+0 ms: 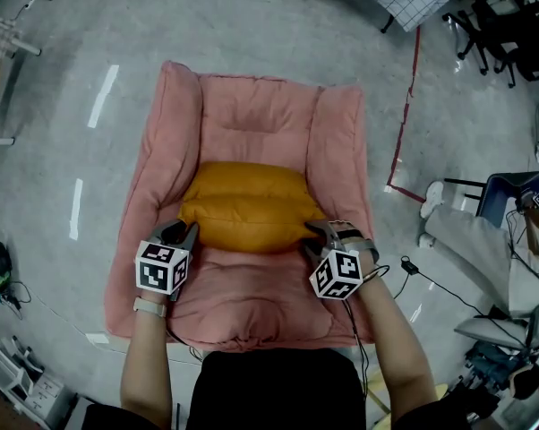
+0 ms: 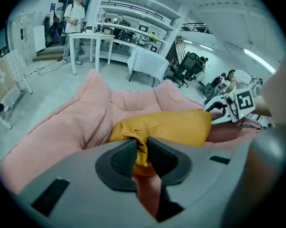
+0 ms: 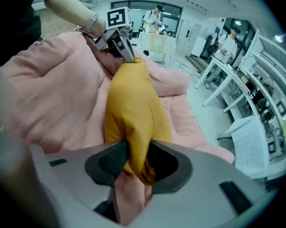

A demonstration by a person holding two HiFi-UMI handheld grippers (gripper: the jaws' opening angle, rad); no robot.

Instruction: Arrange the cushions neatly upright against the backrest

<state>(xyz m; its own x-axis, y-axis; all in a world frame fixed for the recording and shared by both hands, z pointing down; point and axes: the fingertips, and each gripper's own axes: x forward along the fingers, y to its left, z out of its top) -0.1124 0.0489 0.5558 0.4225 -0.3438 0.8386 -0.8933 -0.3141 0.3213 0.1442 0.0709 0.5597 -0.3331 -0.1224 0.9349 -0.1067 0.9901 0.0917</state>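
forearms (image 1: 144, 365) nearest, reaching down from the near edge, one gripper in each hand.

left gripper (image 1: 185, 232): at the left near corner of the mustard cushion (image 1: 247, 206). its own view shows the fingers (image 2: 123, 158) almost together, a bunched fold of cushion fabric pinched between the ribbed pads. the rest of the cushion runs off to the right, away from them.

right gripper (image 1: 316, 232): at the cushion's right near corner. the fingers (image 3: 113, 161) stand a little wider than the left pair, with a thicker gather of yellow fabric between them; cloth fills the gap and touches both pads. the cushion stretches away from this pair toward the left gripper at its other end.

cushion: on the seat of the pink floor chair (image 1: 252, 115), long axis left to right, between the two padded arms. far edge sits at the foot of the backrest. cannot tell whether it leans on the backrest or lies flat. near edge is level with both gripper tips.

pink seat fabric shows below each pair of fingers.

surroundings: grey concrete floor (image 1: 64, 97), red tape line on it far right, a checked cloth at the far edge.
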